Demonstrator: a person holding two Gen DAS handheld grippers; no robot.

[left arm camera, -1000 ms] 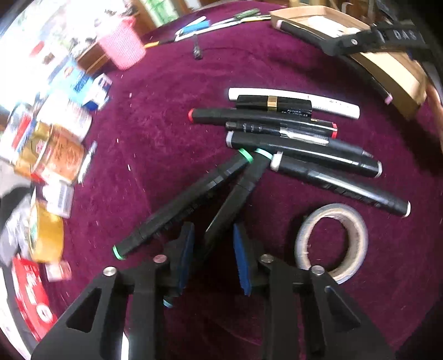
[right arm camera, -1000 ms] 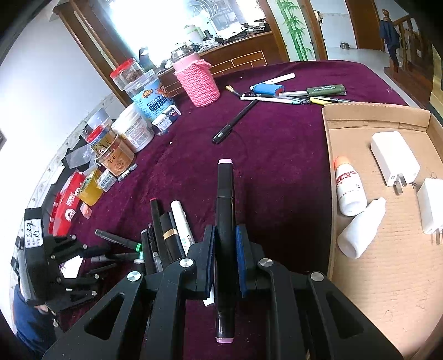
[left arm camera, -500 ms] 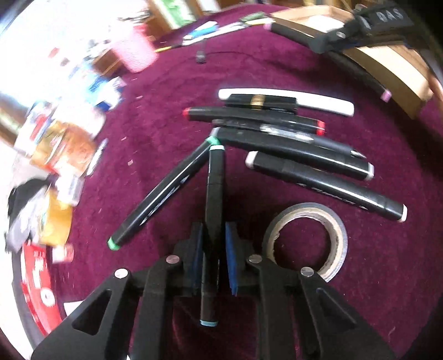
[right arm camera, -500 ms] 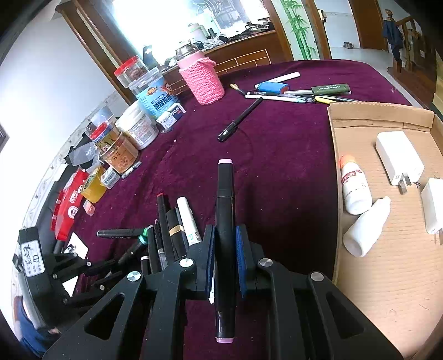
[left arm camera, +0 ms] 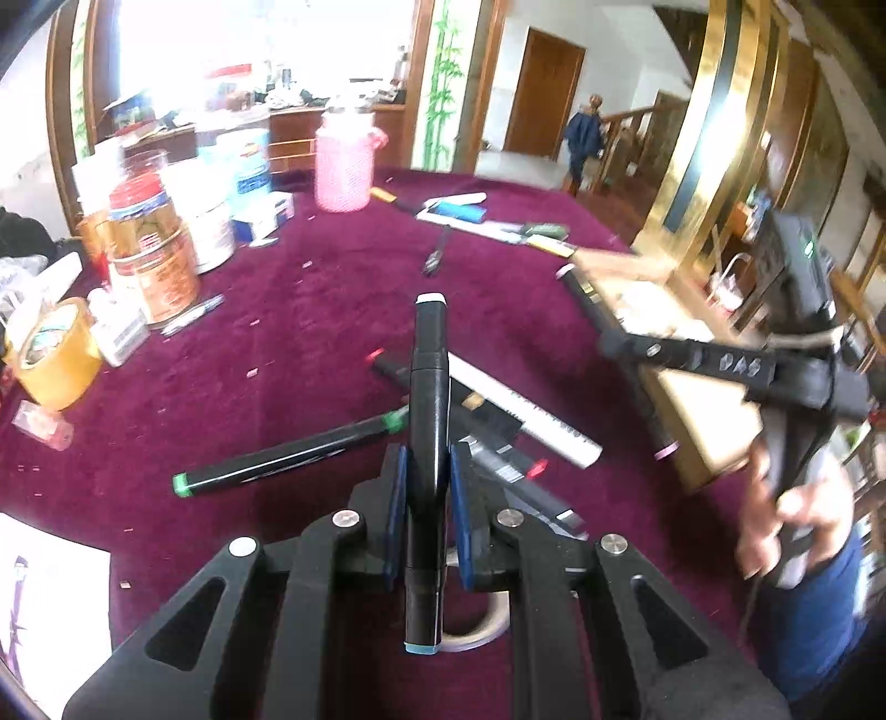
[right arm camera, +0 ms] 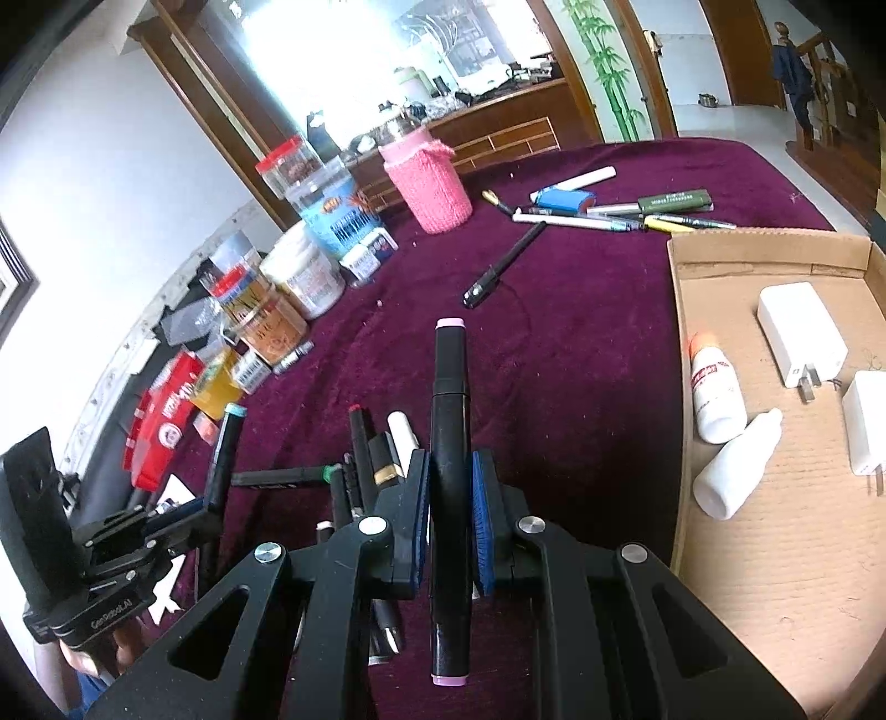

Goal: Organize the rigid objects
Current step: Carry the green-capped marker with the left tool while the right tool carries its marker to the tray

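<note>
Fingers [left arm camera: 396, 518] of both grippers each tight around a black marker [left arm camera: 427, 443].

**Worktop and its load**

Worktop [right arm camera: 581, 354] draped in maroon velvet; loose markers [right arm camera: 362, 443] heaped near the front; pens [right arm camera: 626, 213] and pink knitted holder [right arm camera: 429, 185] toward the back; jars [right arm camera: 266, 315] along the left edge; cardboard tray [right arm camera: 764, 252] at right; tape roll [left arm camera: 482, 626] under the near edge.

White wall [right arm camera: 111, 183], bright window [right arm camera: 343, 50], wooden door [left arm camera: 542, 99]
</note>
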